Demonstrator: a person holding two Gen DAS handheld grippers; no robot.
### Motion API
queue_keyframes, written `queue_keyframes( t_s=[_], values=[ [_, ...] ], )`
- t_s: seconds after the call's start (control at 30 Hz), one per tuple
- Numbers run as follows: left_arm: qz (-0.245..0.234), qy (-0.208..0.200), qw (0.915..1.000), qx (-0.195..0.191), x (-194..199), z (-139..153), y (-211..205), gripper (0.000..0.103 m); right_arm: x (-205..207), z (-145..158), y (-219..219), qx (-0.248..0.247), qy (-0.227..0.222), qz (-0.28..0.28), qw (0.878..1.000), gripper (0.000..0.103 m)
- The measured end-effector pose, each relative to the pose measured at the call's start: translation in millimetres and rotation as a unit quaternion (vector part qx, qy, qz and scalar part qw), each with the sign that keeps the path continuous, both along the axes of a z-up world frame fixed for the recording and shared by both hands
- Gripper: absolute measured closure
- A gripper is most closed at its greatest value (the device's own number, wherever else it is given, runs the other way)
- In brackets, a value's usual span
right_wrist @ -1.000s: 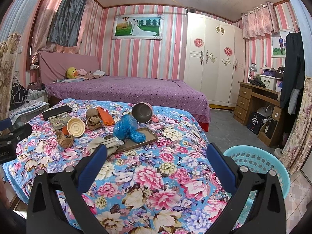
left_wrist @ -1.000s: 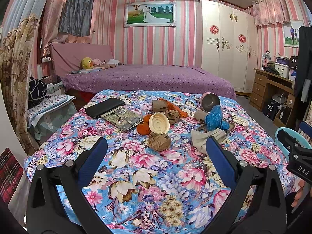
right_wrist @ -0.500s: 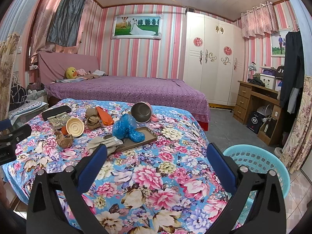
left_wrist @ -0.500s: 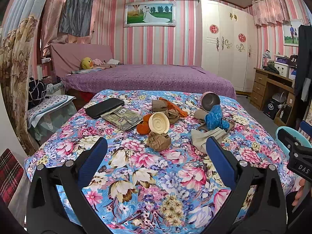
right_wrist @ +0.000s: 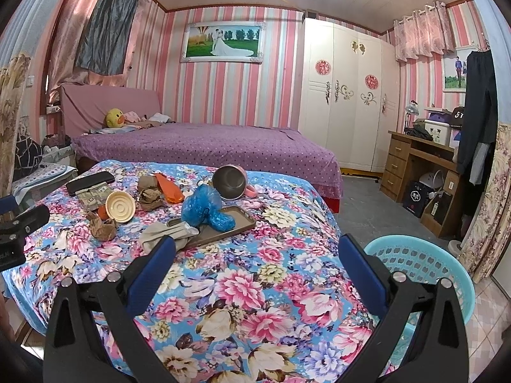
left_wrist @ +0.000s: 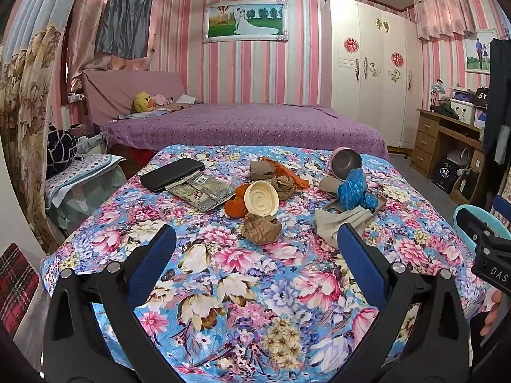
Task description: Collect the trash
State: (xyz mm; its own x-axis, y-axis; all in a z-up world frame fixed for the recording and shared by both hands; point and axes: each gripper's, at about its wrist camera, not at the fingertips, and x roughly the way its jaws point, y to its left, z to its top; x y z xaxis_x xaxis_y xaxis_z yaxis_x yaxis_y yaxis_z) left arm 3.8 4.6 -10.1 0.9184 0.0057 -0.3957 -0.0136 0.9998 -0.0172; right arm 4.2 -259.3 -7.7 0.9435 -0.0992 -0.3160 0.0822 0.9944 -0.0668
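Note:
Trash lies on the floral-covered table: a crumpled brown wad, a cream round lid, orange peel, an orange wrapper, a blue plastic bag on a brown tray, and a grey cloth. My left gripper is open and empty, short of the wad. My right gripper is open and empty over the table's near right part.
A turquoise basket stands on the floor right of the table. A black wallet, a paper packet and a tipped metal cup lie on the table. A purple bed is behind, a wooden desk at right.

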Motion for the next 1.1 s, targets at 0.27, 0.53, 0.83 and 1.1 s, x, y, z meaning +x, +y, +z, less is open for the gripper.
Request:
queue_keyframes(
  t_s=[0.27,0.53,0.83,1.1],
  values=[
    [0.007,0.006,0.9999,-0.009,10.0,10.8,4.2,0.005,4.6,6.7,-8.4,0.014,-0.001,-0.007,1.0,0.004],
    [-0.007,-0.003,1.0,0.003,29.2,35.4,5.2,0.005,16.2,24.5,-12.6,0.02,-0.008,-0.012,1.0,0.004],
    [-0.019,-0.001,0.9998,-0.001,62.5,44.6,7.9,0.005,38.4,29.5,-16.7,0.033,0.009,-0.017,0.999,0.004],
    [0.005,0.028,0.9996,0.002,83.8,23.2,29.9,0.005,72.9,33.4,-20.1,0.042,0.019,-0.027,0.999,0.004]
  ],
)
